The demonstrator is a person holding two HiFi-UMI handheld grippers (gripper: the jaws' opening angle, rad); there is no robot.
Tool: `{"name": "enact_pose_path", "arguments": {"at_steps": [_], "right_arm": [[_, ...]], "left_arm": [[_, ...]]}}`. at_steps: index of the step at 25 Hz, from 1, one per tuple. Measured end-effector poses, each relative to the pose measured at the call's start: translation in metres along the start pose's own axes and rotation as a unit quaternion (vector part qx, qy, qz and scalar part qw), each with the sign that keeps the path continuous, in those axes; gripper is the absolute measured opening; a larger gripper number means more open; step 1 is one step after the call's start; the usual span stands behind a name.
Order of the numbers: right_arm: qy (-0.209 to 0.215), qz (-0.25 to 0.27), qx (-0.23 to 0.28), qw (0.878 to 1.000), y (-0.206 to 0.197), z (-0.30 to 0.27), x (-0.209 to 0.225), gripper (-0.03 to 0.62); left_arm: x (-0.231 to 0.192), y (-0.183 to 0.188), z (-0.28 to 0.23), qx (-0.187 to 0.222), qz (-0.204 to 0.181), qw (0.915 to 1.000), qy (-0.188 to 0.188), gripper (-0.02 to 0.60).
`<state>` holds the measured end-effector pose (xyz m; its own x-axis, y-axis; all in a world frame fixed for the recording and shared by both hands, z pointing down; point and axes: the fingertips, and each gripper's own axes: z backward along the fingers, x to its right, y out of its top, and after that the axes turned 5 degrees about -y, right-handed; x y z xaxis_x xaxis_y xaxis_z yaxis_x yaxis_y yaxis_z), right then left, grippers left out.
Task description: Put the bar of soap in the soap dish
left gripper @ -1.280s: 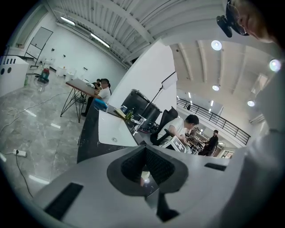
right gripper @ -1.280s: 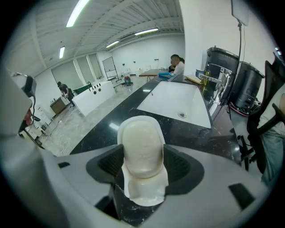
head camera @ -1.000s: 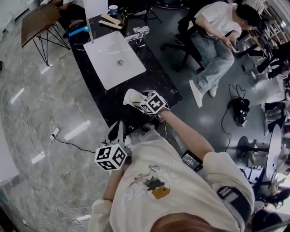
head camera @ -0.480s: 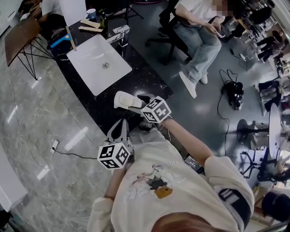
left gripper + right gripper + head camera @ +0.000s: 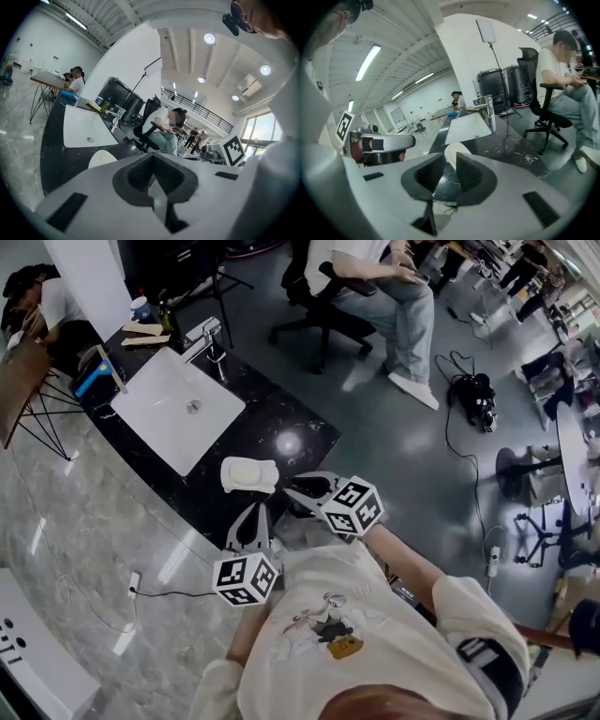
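Observation:
A white soap dish (image 5: 248, 474) sits on the black counter (image 5: 300, 423) near its front edge, with a pale bar of soap (image 5: 246, 473) lying in it. My right gripper (image 5: 294, 489) hovers just right of the dish, apart from it. Its jaws are closing, still a narrow gap apart, with nothing between them. In the right gripper view the dish (image 5: 453, 152) shows beyond the jaw tips. My left gripper (image 5: 253, 514) hangs in front of the counter below the dish, shut and empty. From the left gripper view the dish (image 5: 102, 158) lies ahead to the left.
A white sink basin (image 5: 178, 409) with a tap (image 5: 211, 337) fills the counter's far half, and small items lie at its back end. A seated person (image 5: 375, 287) in a chair is beyond the counter. Cables (image 5: 159, 592) run over the grey floor.
My right gripper has drawn back and up from the soap dish, and its jaws have narrowed. The left gripper has shifted a little nearer the counter. The soap stays in the dish.

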<state>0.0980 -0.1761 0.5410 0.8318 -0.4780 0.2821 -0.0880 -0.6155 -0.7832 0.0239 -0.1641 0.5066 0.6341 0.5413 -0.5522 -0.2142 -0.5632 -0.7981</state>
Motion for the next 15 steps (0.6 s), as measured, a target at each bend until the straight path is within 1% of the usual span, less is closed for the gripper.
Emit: {"name": "enact_pose_path", "arguments": {"at_steps": [2, 4, 7, 12, 15], "right_arm": [[-0.028, -0.015, 0.032, 0.999, 0.006, 0.015, 0.010, 0.008], [-0.047, -0.037, 0.055, 0.997, 0.007, 0.031, 0.016, 0.006], [-0.058, -0.064, 0.066, 0.994, -0.003, 0.053, 0.021, 0.006], [-0.048, -0.082, 0.071, 0.993, -0.016, 0.081, 0.029, 0.006], [-0.041, -0.083, 0.070, 0.993, -0.021, 0.099, 0.034, 0.006]], "left_arm": [[0.006, -0.001, -0.008, -0.009, -0.009, 0.9999, -0.011, 0.006], [0.015, -0.004, -0.013, -0.017, -0.017, 0.9995, -0.020, 0.006], [0.032, -0.009, -0.018, -0.021, -0.021, 0.9994, -0.018, 0.006], [0.064, -0.016, -0.030, -0.028, -0.039, 0.9987, -0.016, 0.006], [0.086, -0.019, -0.032, -0.028, -0.049, 0.9983, -0.016, 0.006]]}}
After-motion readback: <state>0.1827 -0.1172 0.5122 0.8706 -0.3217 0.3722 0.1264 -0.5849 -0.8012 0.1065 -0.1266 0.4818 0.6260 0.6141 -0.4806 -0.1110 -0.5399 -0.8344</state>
